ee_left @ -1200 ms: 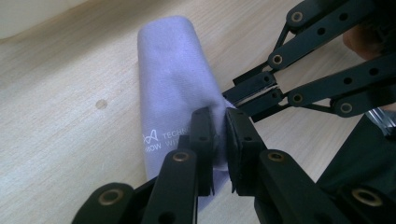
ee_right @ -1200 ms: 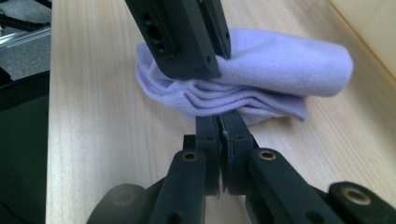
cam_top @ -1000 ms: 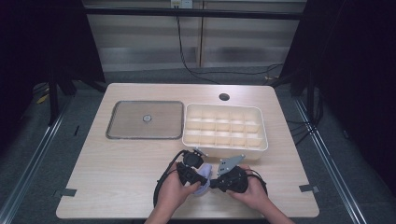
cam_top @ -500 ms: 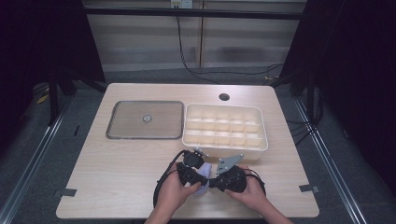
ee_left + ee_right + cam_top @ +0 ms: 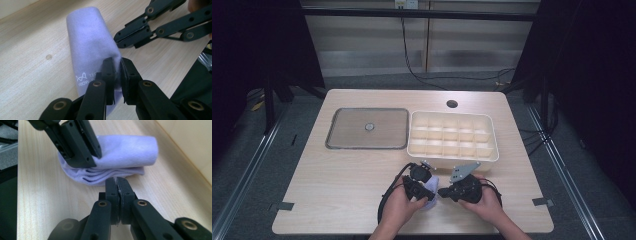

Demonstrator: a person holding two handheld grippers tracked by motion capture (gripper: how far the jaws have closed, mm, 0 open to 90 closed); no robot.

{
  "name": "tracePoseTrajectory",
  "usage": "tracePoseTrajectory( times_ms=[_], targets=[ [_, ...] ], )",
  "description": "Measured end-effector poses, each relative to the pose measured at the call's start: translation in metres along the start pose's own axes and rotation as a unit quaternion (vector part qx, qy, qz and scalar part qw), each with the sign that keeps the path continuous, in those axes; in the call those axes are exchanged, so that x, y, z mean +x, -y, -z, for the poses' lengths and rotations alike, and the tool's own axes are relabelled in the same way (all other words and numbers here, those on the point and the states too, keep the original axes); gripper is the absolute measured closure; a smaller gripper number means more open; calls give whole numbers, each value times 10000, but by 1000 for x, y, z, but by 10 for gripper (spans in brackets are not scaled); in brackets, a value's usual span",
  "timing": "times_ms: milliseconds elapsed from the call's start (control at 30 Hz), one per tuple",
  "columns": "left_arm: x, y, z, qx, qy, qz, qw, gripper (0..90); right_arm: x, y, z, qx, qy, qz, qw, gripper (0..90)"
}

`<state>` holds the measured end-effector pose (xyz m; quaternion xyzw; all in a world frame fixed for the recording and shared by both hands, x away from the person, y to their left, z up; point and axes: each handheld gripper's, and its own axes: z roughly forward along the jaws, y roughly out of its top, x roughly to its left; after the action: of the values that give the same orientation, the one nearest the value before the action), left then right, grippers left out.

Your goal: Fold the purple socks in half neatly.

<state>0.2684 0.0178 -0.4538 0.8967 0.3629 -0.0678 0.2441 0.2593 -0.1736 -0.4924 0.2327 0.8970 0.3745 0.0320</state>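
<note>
On the left of the table [image 5: 337, 190] lies a shallow grey tray [image 5: 367, 128] with a small round knob at its middle; just to its right, close beside it, stands a cream divided box [image 5: 453, 136], its compartments bare as far as the high view shows; neither is touched.

Toward the near edge, in front of the box, sits the folded lilac cloth [image 5: 92, 47], a soft wad of several layers with white lettering near one end; it rests on the wood between the two hands.

The left gripper [image 5: 118, 65] has its jaws drawn nearly together on the cloth's folded edge, a thin ridge of fabric pinched between the pads; the grip looks shallow, near the tips.

Further right, the right gripper [image 5: 116, 182] is fully closed, its pads meeting with nothing between them; its tips rest just at the lower layers of the cloth, touching or almost so, I cannot tell which.

The risks, as I judge them: the left pinch holds only the outer layer, so a lift could unroll the wad; the closed right tips could push the layers askew rather than catch them; the two grippers, so near each other, could knock together.
</note>
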Motion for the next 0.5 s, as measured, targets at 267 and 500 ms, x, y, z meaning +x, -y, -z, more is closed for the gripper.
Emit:
tracePoseTrajectory(
  times_ms=[267,500],
  targets=[
    [0,5,-4,-58,-24,14,10000,821,-3,0,8,-102,50,-87,9999,887],
    [-1,10,-5,-163,-62,-29,9998,817,-6,1,17,-202,129,-155,9996,893]
  ],
)
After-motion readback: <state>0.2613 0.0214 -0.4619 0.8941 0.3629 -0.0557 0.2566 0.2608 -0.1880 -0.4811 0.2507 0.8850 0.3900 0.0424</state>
